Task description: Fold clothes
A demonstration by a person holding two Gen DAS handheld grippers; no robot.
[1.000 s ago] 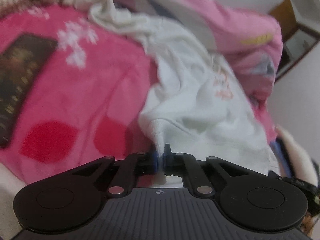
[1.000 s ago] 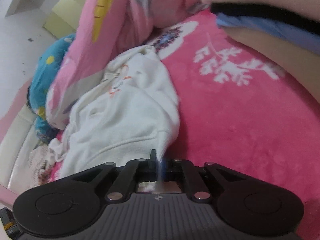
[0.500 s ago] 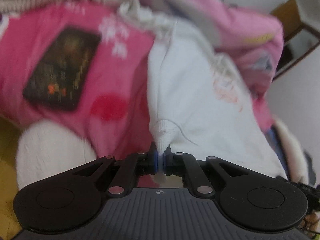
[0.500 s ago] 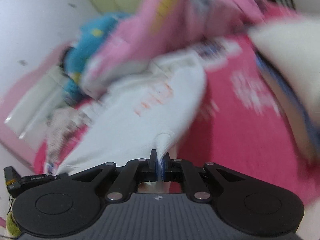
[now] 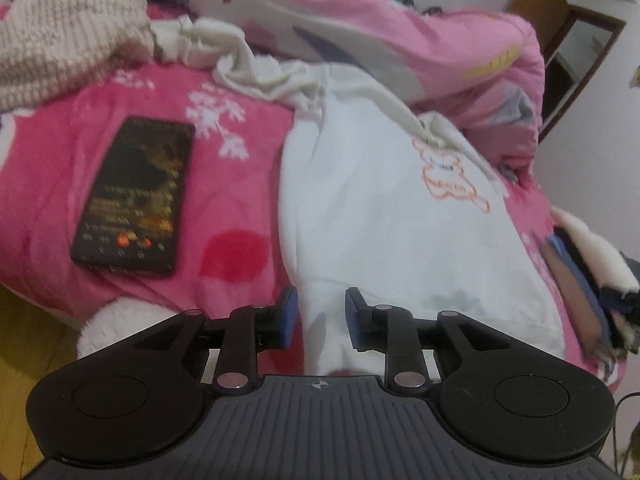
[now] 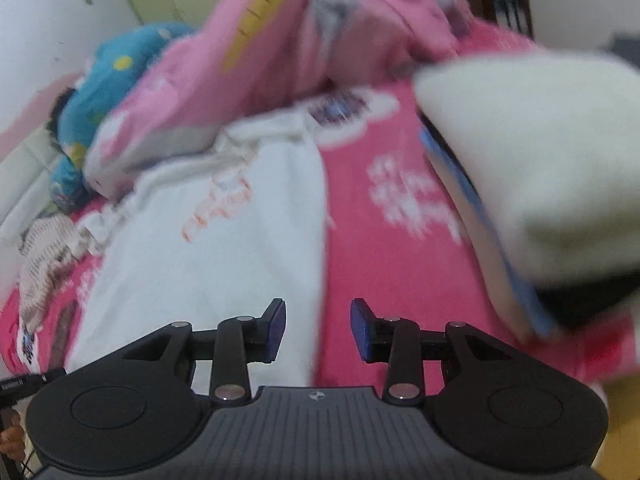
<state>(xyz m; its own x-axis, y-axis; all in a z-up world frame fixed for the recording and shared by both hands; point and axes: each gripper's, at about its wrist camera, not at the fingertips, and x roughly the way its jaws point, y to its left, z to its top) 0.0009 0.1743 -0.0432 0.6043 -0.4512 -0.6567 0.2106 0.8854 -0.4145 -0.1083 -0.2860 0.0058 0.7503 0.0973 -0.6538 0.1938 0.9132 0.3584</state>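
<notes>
A white sweatshirt [image 5: 384,216] with an orange outline print lies spread on the pink blanket [image 5: 248,160]; it also shows in the right wrist view [image 6: 208,256]. My left gripper [image 5: 320,312] is open, its jaws on either side of the garment's near left corner. My right gripper [image 6: 318,330] is open over the garment's near right edge, where it meets the blanket [image 6: 384,240].
A black phone [image 5: 136,196] lies on the blanket left of the sweatshirt. A pink quilt [image 5: 400,36] is heaped behind, a beige knit [image 5: 60,28] at the far left. A cream and blue folded pile [image 6: 532,176] sits at right. A blue cushion [image 6: 100,100] is behind.
Both grippers were shut on the sweatshirt's near corners and pulled it toward the bed's edge, flattening it. Both have now opened and let the corners go.
</notes>
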